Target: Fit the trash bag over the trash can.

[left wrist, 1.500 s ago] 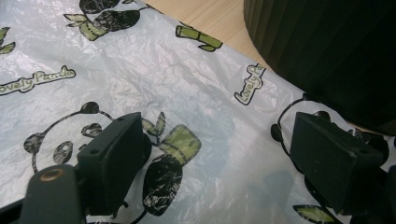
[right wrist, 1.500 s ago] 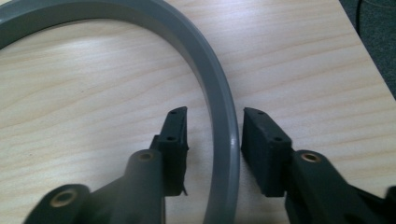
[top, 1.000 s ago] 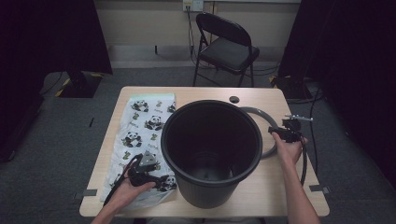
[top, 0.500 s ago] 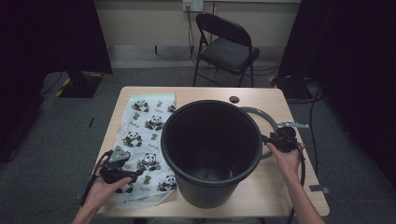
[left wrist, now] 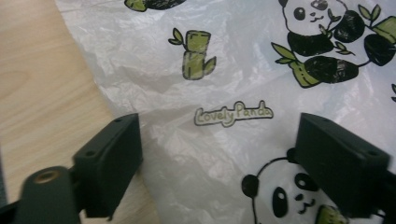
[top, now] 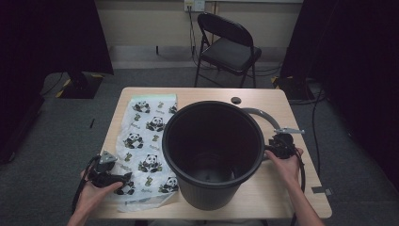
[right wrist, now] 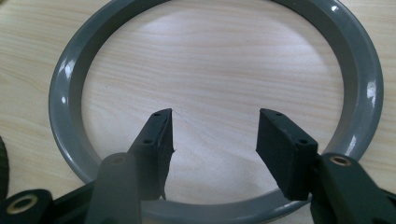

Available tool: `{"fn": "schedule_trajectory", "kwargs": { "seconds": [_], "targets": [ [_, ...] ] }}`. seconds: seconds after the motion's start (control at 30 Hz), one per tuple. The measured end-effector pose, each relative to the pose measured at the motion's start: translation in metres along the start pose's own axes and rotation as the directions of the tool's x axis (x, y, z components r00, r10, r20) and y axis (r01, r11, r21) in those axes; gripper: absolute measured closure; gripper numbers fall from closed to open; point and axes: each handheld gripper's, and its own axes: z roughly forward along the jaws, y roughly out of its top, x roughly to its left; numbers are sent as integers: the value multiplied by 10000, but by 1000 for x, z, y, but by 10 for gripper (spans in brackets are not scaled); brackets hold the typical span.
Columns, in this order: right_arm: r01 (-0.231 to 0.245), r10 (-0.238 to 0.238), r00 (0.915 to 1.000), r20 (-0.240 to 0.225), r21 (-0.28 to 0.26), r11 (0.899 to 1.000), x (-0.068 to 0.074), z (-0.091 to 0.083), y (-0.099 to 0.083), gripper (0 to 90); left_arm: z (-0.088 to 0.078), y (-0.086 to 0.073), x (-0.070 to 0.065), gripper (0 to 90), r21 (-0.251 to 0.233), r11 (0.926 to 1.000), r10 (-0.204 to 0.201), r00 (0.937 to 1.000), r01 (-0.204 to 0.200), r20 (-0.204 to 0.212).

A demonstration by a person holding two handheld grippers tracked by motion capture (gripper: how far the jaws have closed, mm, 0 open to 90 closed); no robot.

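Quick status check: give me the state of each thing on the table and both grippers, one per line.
Bin: upright on the table, no liner in it.
Panda bag: lying flat and unopened on the table left of the bin.
Grey ring: lying flat on the table right of the bin, not held.
Left gripper: open, jaws over the panda bag.
Right gripper: jaws have just been opening, nothing between them, over the ring.

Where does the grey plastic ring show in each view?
High view: the grey plastic ring peeks out behind the black bucket, right side.
Left gripper view: panda-print bag instead, no ring.
Right gripper view: ring circles the jaws.
Shared landmark: the wooden table.
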Motion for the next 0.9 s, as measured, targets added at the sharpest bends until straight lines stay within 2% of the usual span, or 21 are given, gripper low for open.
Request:
{"fn": "schedule_trajectory", "kwargs": {
  "seconds": [0.17, 0.3, 0.33, 0.37, 0.5, 0.57, 0.67, 0.77, 0.9],
  "targets": [
    [-38, 38, 10000, -5, 149, 9999, -1, 3, -2, 458, 1, -1, -3, 121, -146, 9998, 155, 9998, -153, 128],
    [12, -12, 10000, -23, 130, 9999, 4, 2, -1, 458, 0, 2, -8, 251, -110, 9995, 291, 9992, -288, 275],
    [12, -12, 10000, -23, 130, 9999, 4, 2, -1, 458, 0, 3, -9, 251, -124, 9989, 456, 9981, -452, 408],
    [166, -166, 9999, 18, 194, 9997, 5, 3, -1, 457, 0, 4, -11, 352, -179, 9982, 588, 9972, -580, 465],
    [119, -119, 9999, 4, 255, 9996, 5, 4, -1, 457, 0, 7, -16, 534, -293, 9969, 755, 9946, -736, 718],
    [130, -131, 9999, 16, 263, 9996, 6, 4, -1, 457, 0, 8, -16, 565, -258, 9967, 790, 9944, -774, 698],
    [101, -102, 9999, 6, 257, 9996, 6, 4, -1, 457, 1, 10, -20, 695, -276, 9952, 959, 9910, -937, 937],
    [145, -144, 9999, -60, 260, 9996, 8, 4, -1, 456, 1, 13, -22, 804, -74, 9939, 1102, 9878, -1101, 1102],
    [194, -190, 9997, -148, 255, 9995, 11, 5, 0, 454, 1, 14, -25, 877, -1, 9921, 1242, 9852, -1251, 1179]
  ]
}}
